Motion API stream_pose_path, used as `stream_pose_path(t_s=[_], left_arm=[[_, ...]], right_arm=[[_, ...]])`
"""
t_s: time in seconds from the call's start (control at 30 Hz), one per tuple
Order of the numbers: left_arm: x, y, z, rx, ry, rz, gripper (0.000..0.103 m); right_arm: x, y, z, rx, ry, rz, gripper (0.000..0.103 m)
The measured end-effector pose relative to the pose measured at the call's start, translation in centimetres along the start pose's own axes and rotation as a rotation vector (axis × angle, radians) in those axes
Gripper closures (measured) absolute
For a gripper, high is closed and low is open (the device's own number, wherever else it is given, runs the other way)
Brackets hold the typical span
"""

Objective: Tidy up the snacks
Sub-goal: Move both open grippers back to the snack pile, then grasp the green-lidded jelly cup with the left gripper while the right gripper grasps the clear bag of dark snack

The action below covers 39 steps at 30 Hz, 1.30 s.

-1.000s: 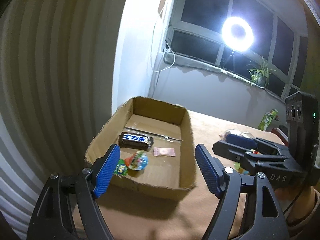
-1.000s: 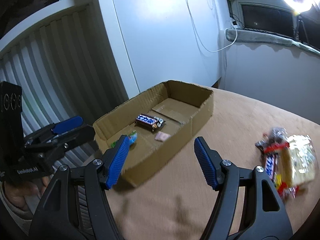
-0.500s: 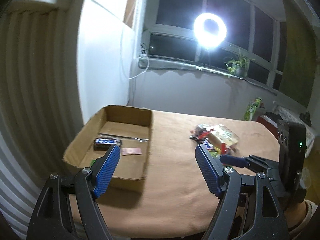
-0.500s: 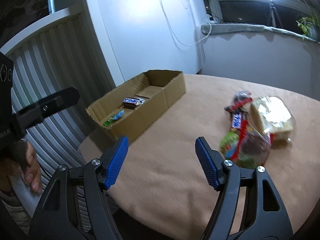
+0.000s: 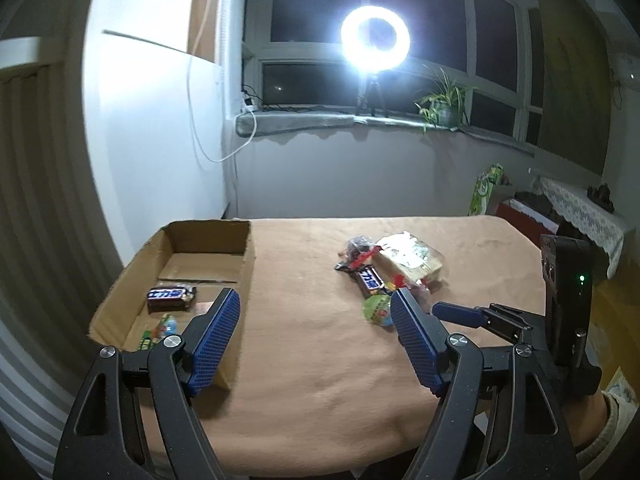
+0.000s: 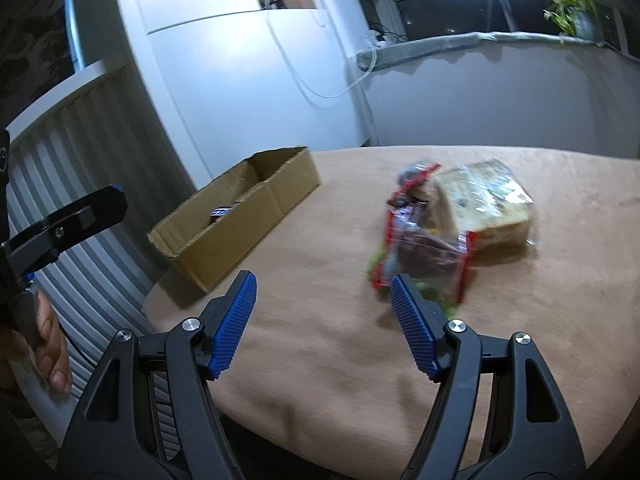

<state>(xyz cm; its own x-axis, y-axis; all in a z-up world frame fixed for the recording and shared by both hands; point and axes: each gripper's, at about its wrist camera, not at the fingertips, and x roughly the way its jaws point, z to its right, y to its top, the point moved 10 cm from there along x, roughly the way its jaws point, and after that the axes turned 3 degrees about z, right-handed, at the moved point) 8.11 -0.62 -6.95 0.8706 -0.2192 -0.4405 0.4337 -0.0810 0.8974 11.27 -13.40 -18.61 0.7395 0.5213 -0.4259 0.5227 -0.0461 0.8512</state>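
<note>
A cardboard box (image 5: 248, 264) sits at the table's left, holding a dark chocolate bar (image 5: 170, 296) and small green sweets (image 5: 158, 330); it also shows in the right wrist view (image 6: 240, 220). A pile of snacks (image 5: 384, 268) lies mid-table: a wrapped sandwich (image 6: 484, 204), a chocolate bar (image 5: 370, 280), a round green jelly cup (image 5: 378, 310) and a red-edged clear packet (image 6: 424, 248). My left gripper (image 5: 316, 340) is open and empty above the near table edge. My right gripper (image 6: 324, 324) is open and empty, just short of the pile.
The table (image 5: 312, 380) has a tan cloth. A ring light (image 5: 375, 38) glares on the windowsill beside a potted plant (image 5: 442, 104). White cabinet and ribbed panel stand left of the box. The right gripper's body (image 5: 520, 320) shows at the left view's right.
Both grippers have swung right, away from the box and towards the snack pile. The right gripper has come closer to the pile. Both stay open and empty.
</note>
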Motion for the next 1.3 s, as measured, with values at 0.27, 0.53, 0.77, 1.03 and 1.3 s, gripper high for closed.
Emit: stream_pose_path(t_s=[0.27,0.53,0.77,1.03,1.3], left_arm=[[2.2,-0.5,3.7,0.064,-0.022,-0.052,0.025],[4.7,-2.1,6.2,0.09,-0.043,-0.125,0.025],[6.9,-4.3,5.7,0.078,-0.031,-0.193,0.025],[9.4,-7.0,4.8,0.088,-0.037,-0.258,0.025],[13.8,-6.8,6.9,0.122,-0.106,-0.3,0.025]], right_arm=[[-0.9,-0.5,5.4,0.084,-0.045,0.013,0.025],[-0.2,-0.7,8.2,0.114,-0.05,-0.019,0.025],[2.9,0.3,7.2,0.108,0.001,-0.107,0.017],[6.2,0.7,7.9,0.158,0.02,-0.155,0.029],[5.7,0.7,8.5,0.156,0.058,-0.147,0.046]])
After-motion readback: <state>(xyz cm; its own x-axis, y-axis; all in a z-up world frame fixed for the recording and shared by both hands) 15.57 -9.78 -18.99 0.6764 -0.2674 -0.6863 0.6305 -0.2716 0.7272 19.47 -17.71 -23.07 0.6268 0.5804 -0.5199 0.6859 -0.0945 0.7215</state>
